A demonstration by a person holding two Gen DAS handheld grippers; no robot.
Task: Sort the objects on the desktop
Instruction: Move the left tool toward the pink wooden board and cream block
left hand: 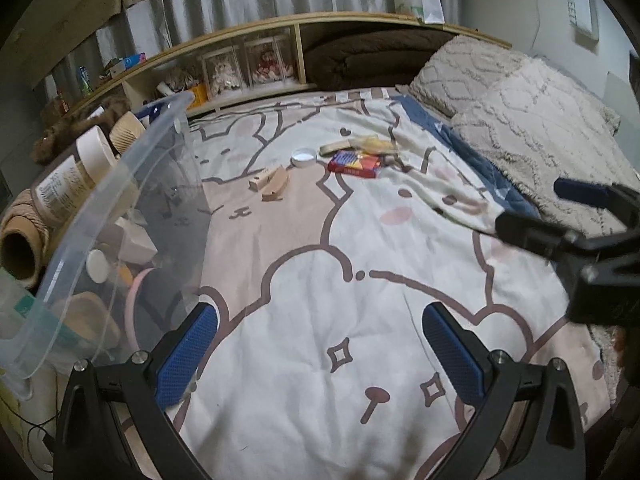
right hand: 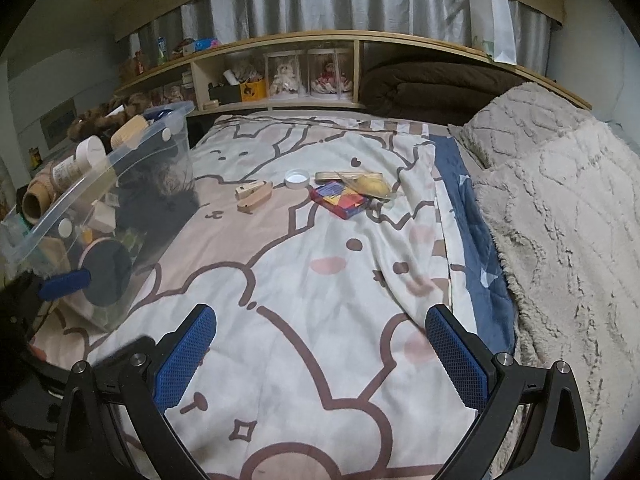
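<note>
Far up the bed lie several loose items: a red and blue box (right hand: 339, 199) (left hand: 355, 163), a yellow item in clear wrap (right hand: 370, 185) (left hand: 374, 145), a flat wooden stick (right hand: 334, 176), a white round lid (right hand: 297, 179) (left hand: 304, 156) and wooden blocks (right hand: 254, 196) (left hand: 273, 183). A clear plastic bin (right hand: 168, 120) (left hand: 120, 168) holding several items stands at the left. My left gripper (left hand: 320, 348) is open over the sheet beside the bin. My right gripper (right hand: 320, 348) is open and empty, further right; it also shows at the right of the left wrist view (left hand: 536, 208).
A cartoon-print sheet (right hand: 320, 280) covers the bed. A fluffy beige blanket (right hand: 560, 220) and blue quilt edge (right hand: 472, 232) run along the right. A wooden headboard shelf (right hand: 280, 76) with dolls and a folded brown duvet (right hand: 432, 88) lies at the far end.
</note>
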